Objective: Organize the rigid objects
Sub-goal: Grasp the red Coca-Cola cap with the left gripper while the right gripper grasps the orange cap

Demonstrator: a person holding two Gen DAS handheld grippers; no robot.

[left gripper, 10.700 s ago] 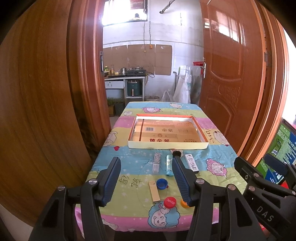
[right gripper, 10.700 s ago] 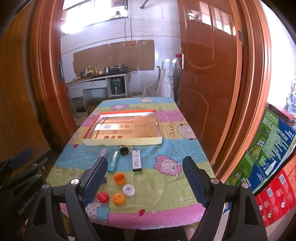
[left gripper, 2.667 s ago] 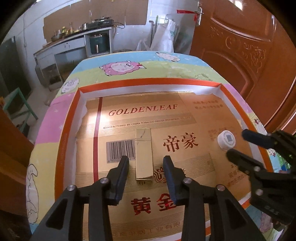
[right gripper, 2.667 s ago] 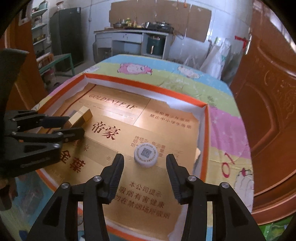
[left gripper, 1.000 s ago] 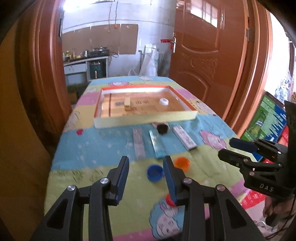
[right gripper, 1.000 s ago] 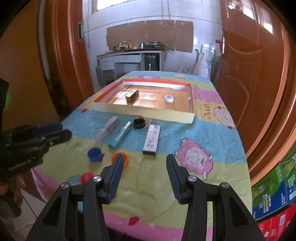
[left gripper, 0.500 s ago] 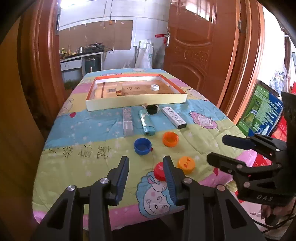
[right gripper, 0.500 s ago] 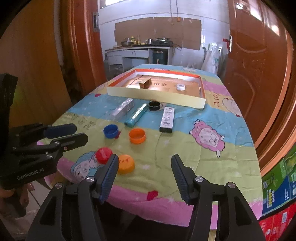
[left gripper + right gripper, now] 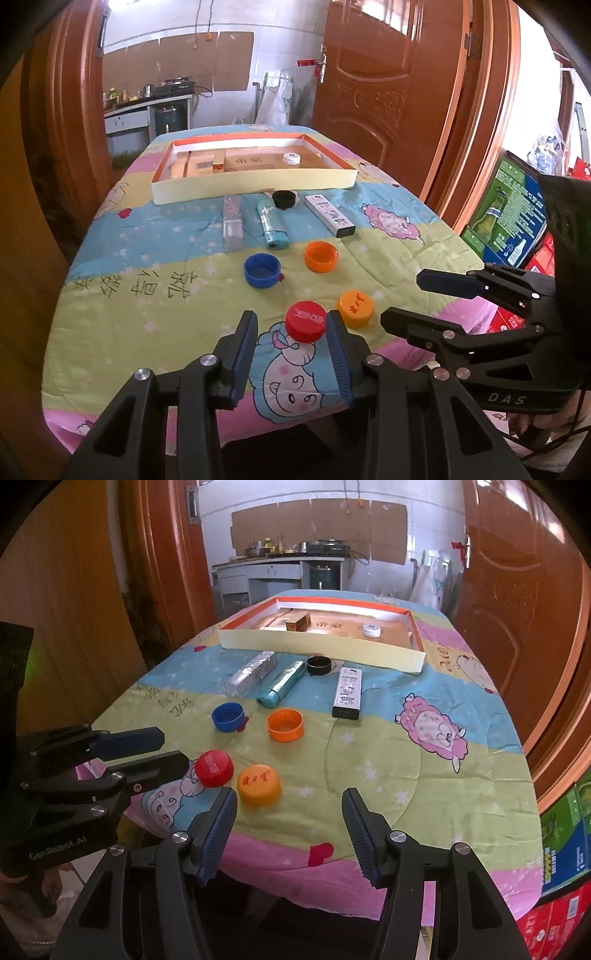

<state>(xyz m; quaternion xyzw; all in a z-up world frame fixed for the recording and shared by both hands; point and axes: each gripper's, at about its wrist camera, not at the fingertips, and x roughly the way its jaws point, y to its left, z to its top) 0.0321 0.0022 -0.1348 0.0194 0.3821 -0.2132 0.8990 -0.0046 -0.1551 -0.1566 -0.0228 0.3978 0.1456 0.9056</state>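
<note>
Both wrist views face down table (same caps).

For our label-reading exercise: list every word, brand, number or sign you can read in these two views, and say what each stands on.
"DAS": on the right gripper body, in the left wrist view.
"GenRobot.AI": on the left gripper body, in the right wrist view.
"love": on the tablecloth, beside the tray.
Red cap, yellow cap, white box, tray floor, tablecloth handwriting, green cartons: print too blurred to read.

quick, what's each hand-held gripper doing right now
left hand-held gripper: open, empty, framing the red cap.
right hand-held gripper: open, empty.
</note>
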